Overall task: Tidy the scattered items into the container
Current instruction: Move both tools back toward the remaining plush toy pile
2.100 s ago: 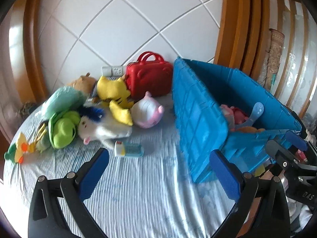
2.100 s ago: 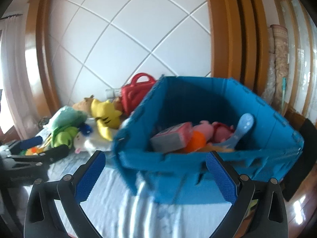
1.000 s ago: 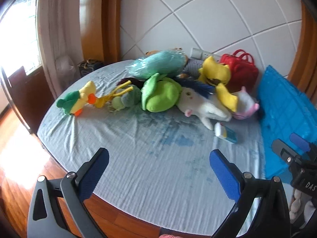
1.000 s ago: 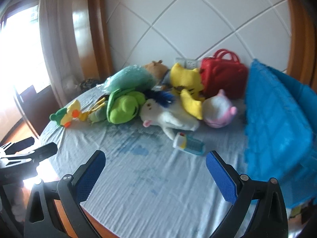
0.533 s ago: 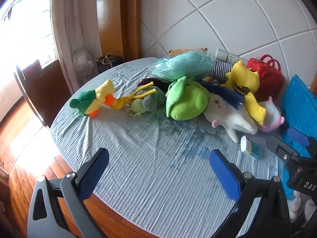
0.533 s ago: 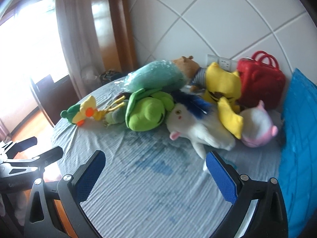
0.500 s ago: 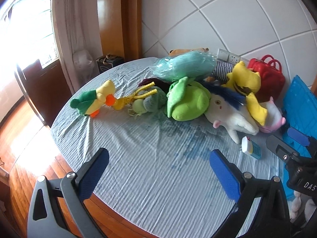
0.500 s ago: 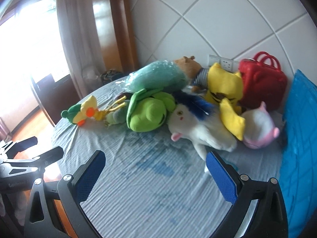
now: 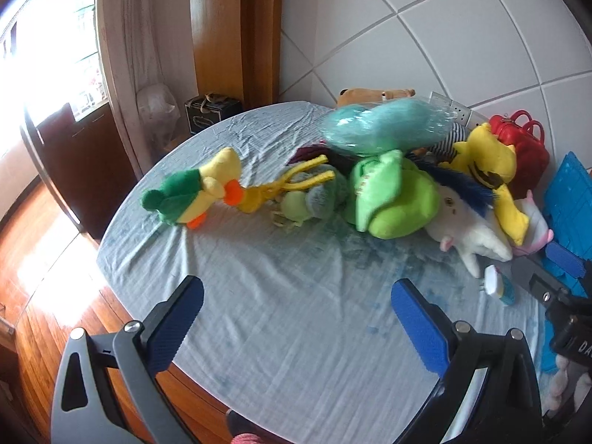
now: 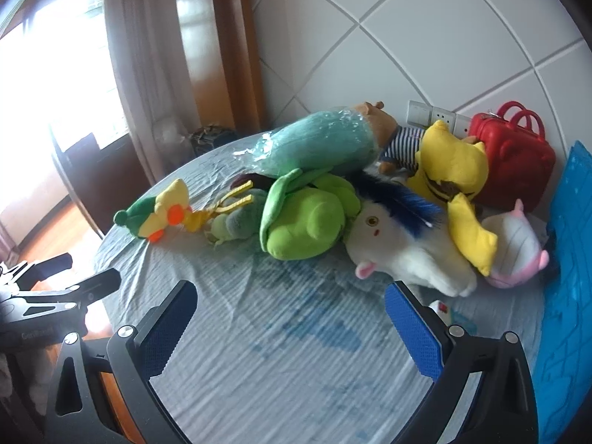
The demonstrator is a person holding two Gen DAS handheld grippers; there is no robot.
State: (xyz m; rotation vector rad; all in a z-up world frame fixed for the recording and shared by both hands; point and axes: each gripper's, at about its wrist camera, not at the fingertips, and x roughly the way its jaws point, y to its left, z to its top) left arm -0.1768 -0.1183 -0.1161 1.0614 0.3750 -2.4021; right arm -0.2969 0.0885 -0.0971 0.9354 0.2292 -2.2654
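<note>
Round bench draped in pale blue cloth is seen. Blue plastic crate is cut off at 3 o'clock. Soft toys piled at 12 to 2 o'clock: lime green plush, white plush with blue mane, yellow duck plush apart at 10 o'clock. Left claw and right claw are spread wide, empty, above bare cloth.
</note>
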